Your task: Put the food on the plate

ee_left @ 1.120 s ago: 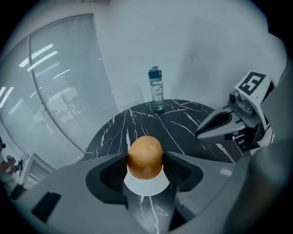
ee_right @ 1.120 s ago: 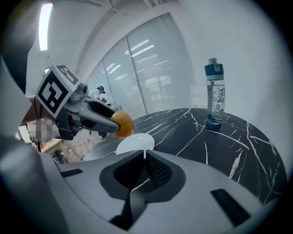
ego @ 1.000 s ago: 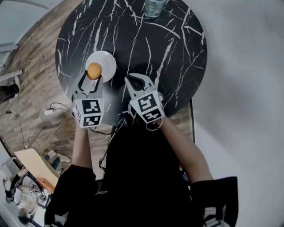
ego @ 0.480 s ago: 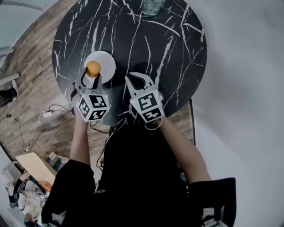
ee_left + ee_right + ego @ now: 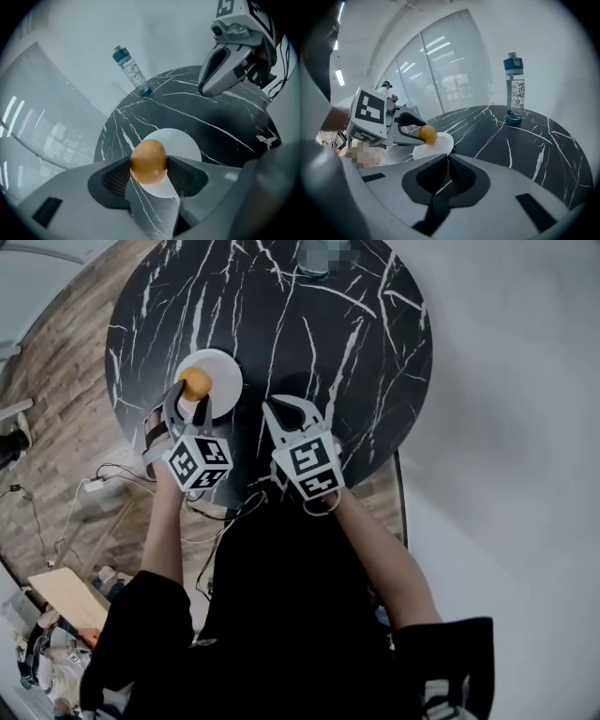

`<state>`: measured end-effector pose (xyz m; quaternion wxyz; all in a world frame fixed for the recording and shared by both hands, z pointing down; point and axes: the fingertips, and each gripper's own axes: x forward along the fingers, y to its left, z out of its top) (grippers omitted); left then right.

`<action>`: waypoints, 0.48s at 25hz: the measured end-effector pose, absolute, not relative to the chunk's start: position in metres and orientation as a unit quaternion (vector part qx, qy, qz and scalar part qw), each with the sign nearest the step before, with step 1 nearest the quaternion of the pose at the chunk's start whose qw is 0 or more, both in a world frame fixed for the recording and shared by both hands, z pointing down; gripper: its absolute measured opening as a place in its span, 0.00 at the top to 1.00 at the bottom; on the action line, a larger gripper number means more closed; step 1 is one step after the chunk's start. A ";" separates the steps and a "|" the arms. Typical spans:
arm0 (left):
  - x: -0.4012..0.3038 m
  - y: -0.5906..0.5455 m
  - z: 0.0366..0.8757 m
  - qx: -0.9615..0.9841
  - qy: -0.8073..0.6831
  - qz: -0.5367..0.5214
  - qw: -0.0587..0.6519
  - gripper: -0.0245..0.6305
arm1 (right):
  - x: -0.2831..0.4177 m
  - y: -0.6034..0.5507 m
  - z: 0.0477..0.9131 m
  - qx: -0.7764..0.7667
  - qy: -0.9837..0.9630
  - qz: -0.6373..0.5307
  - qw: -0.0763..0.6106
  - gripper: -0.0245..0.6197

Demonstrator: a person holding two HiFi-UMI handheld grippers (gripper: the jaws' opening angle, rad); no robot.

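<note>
An orange, egg-shaped piece of food (image 5: 196, 383) (image 5: 148, 162) (image 5: 427, 134) is clamped between the jaws of my left gripper (image 5: 192, 390) (image 5: 148, 172), held just above the near side of a small white plate (image 5: 223, 377) (image 5: 185, 143) (image 5: 440, 143). The plate lies on the left part of the round black marble table (image 5: 319, 343). My right gripper (image 5: 287, 412) (image 5: 446, 158) hovers to the right of the plate, jaws shut with nothing between them.
A clear water bottle with a blue cap (image 5: 131, 71) (image 5: 514, 90) stands at the far side of the table. The table's near edge lies under both grippers; wood floor with cables (image 5: 103, 479) is at the left.
My left gripper with the food has twisted and shifted slightly left and farther over the plate. The right gripper has stayed put.
</note>
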<state>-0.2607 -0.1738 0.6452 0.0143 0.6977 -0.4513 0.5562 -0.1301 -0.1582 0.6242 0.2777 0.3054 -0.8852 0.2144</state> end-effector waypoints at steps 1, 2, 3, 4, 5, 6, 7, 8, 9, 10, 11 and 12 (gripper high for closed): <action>-0.261 -0.174 0.646 0.697 -0.450 0.559 0.009 0.60 | -0.130 -0.158 0.624 0.305 -0.885 0.214 0.279 0.95; -0.260 -0.173 0.647 0.696 -0.449 0.560 0.004 0.60 | -0.131 -0.158 0.624 0.306 -0.885 0.214 0.279 0.95; -0.260 -0.173 0.648 0.695 -0.450 0.560 0.000 0.60 | -0.131 -0.158 0.624 0.306 -0.885 0.213 0.280 0.95; -0.260 -0.173 0.647 0.695 -0.451 0.560 -0.001 0.60 | -0.131 -0.158 0.623 0.306 -0.885 0.213 0.279 0.95; -0.260 -0.173 0.647 0.696 -0.452 0.558 -0.001 0.60 | -0.131 -0.158 0.623 0.307 -0.884 0.213 0.280 0.95; -0.259 -0.173 0.647 0.697 -0.454 0.555 0.001 0.60 | -0.131 -0.158 0.622 0.307 -0.884 0.213 0.280 0.95; -0.259 -0.173 0.647 0.698 -0.456 0.552 0.003 0.60 | -0.131 -0.158 0.622 0.307 -0.884 0.213 0.281 0.95; -0.258 -0.173 0.646 0.699 -0.457 0.550 0.005 0.60 | -0.131 -0.158 0.622 0.307 -0.884 0.213 0.281 0.95; -0.257 -0.172 0.646 0.701 -0.458 0.547 0.006 0.60 | -0.130 -0.156 0.622 0.306 -0.884 0.213 0.282 0.95; -0.256 -0.171 0.646 0.702 -0.458 0.545 0.006 0.60 | -0.130 -0.154 0.622 0.306 -0.884 0.213 0.283 0.95; -0.254 -0.170 0.646 0.705 -0.457 0.543 0.007 0.60 | -0.130 -0.153 0.623 0.305 -0.884 0.213 0.284 0.95; -0.252 -0.168 0.647 0.708 -0.455 0.540 0.008 0.60 | -0.130 -0.151 0.623 0.304 -0.884 0.213 0.285 0.95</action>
